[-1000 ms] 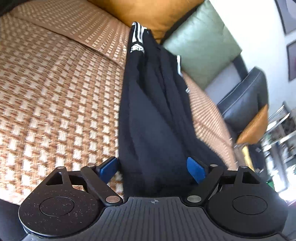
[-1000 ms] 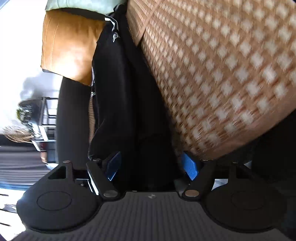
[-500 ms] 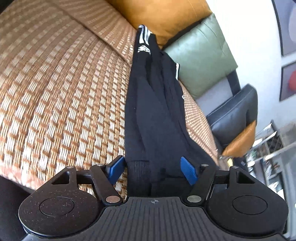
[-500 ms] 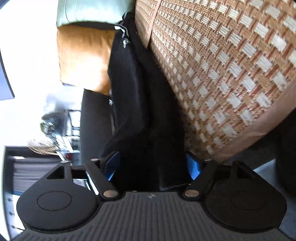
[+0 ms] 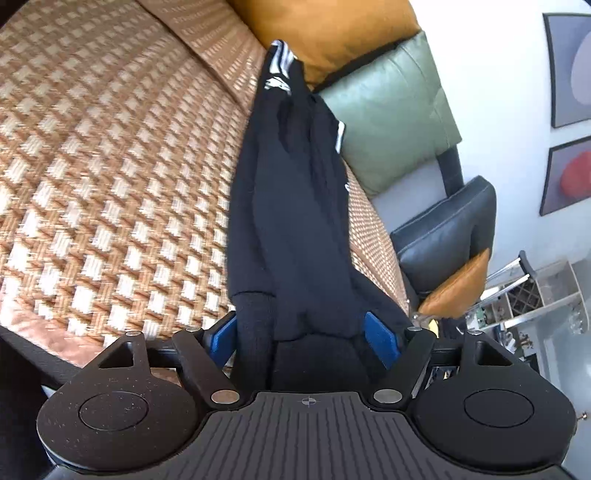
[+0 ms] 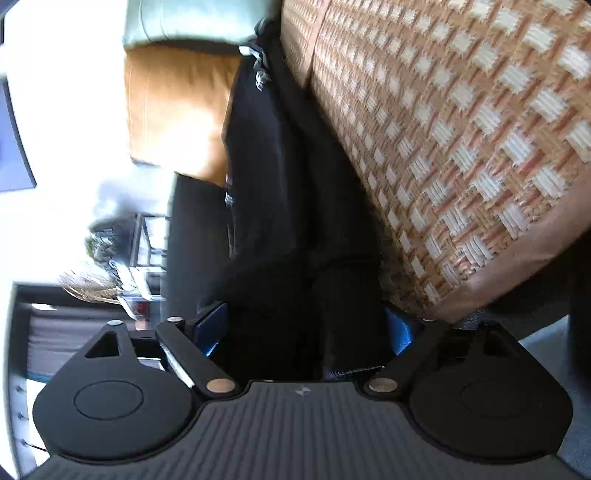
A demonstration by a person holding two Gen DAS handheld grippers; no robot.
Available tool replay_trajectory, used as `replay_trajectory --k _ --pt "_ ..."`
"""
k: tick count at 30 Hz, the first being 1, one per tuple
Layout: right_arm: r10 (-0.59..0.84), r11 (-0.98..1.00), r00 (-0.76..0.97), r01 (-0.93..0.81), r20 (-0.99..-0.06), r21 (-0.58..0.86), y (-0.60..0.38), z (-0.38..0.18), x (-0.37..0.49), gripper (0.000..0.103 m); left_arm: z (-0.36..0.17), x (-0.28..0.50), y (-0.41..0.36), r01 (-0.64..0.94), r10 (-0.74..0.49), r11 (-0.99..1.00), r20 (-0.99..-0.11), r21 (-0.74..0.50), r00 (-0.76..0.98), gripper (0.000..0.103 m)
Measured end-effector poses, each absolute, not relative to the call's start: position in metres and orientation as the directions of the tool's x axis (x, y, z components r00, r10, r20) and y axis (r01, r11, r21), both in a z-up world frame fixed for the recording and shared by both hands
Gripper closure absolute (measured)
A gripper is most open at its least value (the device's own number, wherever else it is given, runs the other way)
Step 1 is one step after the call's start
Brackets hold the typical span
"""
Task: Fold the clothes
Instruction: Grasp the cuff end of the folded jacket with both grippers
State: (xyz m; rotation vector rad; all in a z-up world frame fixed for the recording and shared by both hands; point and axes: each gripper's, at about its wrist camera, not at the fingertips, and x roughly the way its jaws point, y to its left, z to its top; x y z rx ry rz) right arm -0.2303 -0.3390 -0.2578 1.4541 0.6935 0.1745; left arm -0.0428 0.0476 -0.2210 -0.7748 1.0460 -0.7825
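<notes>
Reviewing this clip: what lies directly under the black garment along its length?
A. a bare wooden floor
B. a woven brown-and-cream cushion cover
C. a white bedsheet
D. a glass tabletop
B: in the left wrist view the black garment stretches from the left gripper across the woven brown-and-cream cushion cover toward the orange cushion and green cushion.

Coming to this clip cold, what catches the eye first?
A long black garment with white stripes at its far end stretches across the woven orange-and-cream sofa cover. Its near end sits between the blue pads of both hand-held grippers. Behind lie an orange cushion and a green cushion.
</notes>
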Motion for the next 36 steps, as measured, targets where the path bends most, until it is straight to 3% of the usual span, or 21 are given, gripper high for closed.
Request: replay_trajectory --k 6,11,13,15,17,18,24,30,36 --pt "0.514 0.091 0.824 0.223 -0.237 0.971 -0.341 -0.253 -0.235 0.020 -0.216 -0.045 0.047 0.192 -0.846 0.501 -0.431 -0.844 0.314 0.021" --pt "0.488 0.101 0.819 0.290 -0.301 0.952 -0.334 -0.264 -0.226 0.017 -0.213 -0.047 0.045 0.195 -0.837 0.513 -0.437 -0.836 0.331 0.017" --pt "0.482 0.114 0.819 0.294 -0.311 0.949 -0.332 -0.261 -0.222 0.017 -0.211 -0.048 0.044 0.196 -0.833 0.518 -0.439 -0.833 0.337 0.022" --pt "0.499 0.179 0.802 0.277 -0.330 0.944 -0.329 -0.252 -0.221 0.027 -0.210 -0.049 0.044 0.197 -0.829 0.523 -0.441 -0.829 0.344 0.034" --pt "0.508 0.198 0.800 0.251 -0.319 0.947 -0.330 -0.245 -0.225 0.046 -0.208 -0.050 0.045 0.196 -0.830 0.518 -0.434 -0.833 0.350 0.041" --pt "0.510 0.196 0.803 0.239 -0.307 0.951 -0.331 -0.242 -0.228 0.047 -0.207 -0.049 0.046 0.198 -0.833 0.513 -0.429 -0.835 0.349 0.043" --pt "0.522 0.185 0.795 0.249 -0.310 0.951 -0.330 -0.240 -0.226 0.046 -0.205 -0.047 0.045 0.188 -0.833 0.509 -0.426 -0.840 0.352 0.042" --pt "0.535 0.206 0.779 0.255 -0.327 0.945 -0.326 -0.228 -0.224 0.036 -0.211 -0.045 0.044 0.167 -0.829 0.516 -0.440 -0.840 0.345 0.040" --pt "0.539 0.248 0.752 0.290 -0.380 0.925 -0.318 -0.226 -0.215 0.026 -0.219 -0.045 0.042 0.143 -0.821 0.527 -0.458 -0.838 0.340 0.029"
